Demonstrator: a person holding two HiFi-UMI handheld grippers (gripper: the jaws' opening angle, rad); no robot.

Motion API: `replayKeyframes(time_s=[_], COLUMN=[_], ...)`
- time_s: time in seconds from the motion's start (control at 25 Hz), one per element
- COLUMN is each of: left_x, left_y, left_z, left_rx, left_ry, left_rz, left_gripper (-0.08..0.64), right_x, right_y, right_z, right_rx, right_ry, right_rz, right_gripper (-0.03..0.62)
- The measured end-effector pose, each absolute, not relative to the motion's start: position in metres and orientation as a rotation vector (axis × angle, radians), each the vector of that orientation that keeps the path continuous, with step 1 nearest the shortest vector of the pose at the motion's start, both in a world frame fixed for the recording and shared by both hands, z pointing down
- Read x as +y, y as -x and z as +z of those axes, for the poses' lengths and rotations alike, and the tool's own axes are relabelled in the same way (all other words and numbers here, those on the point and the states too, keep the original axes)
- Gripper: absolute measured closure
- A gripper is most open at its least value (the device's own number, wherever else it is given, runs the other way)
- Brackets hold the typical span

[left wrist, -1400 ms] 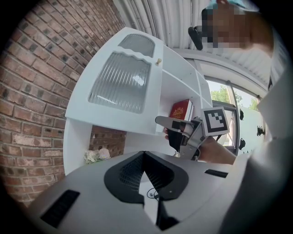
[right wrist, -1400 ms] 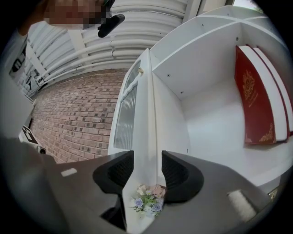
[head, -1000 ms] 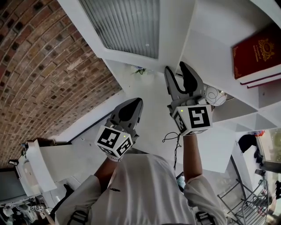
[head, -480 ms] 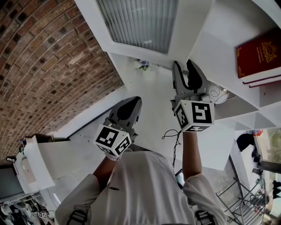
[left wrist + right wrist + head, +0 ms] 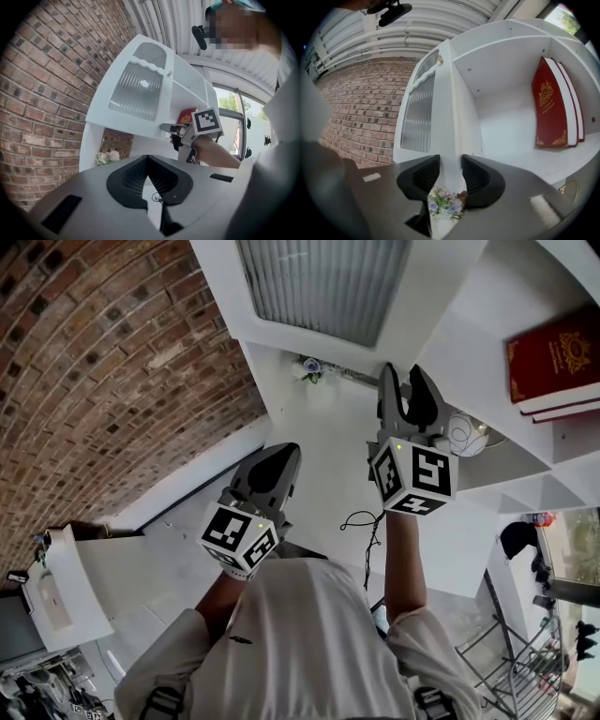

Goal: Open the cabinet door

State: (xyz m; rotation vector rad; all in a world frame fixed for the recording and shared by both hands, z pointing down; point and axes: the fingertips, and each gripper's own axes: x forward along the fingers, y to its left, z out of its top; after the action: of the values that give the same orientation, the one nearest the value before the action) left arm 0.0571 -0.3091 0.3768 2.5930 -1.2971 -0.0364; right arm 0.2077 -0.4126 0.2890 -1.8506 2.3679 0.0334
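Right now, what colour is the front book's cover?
The front book is dark red with gold print; right gripper view.

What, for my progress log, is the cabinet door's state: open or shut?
Open: door swung clear of the cabinet, red books showing inside.

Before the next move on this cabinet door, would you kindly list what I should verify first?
1. Edge of the cabinet door between the jaws of the right claw: ok. The jaws have just been closing around it.
2. Right claw pressing firmly on that edge: cannot tell.
3. Left claw out of the door's way: ok. It is shut, empty and held back from the cabinet.
4. Red books clear of the door: ok. They stand inside the open compartment.
5. Flowers clear of the door: ok. They sit lower than the door's bottom edge.
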Motion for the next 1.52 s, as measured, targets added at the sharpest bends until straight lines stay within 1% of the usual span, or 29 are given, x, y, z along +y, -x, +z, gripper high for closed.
replayKeyframes(time_s=[0.52,0.96,1.52], left_x=[-0.296,-0.271,-0.243], left_y=[-0.039,-0.021,0.005], left_z=[0.369,0.366,0.365], left_rx=[-1.235,-1.196,-1.173], left_ry=[-2.627,-2.642,-2.638], left_rz=[-0.038,-0.046,-0.054], left_gripper=[0.551,0.551,0.551], right_x=[-0.382,-0.347,-0.315], right_y=[-0.198,-0.185,-0.167], right_z=[0.289,0.289,0.289], right_rx=[2.325,2.336,2.304], right_ry=[1.894,1.881,1.903], right_rz=[0.05,0.038,0.016], right_gripper=[0.445,0.476,0.489])
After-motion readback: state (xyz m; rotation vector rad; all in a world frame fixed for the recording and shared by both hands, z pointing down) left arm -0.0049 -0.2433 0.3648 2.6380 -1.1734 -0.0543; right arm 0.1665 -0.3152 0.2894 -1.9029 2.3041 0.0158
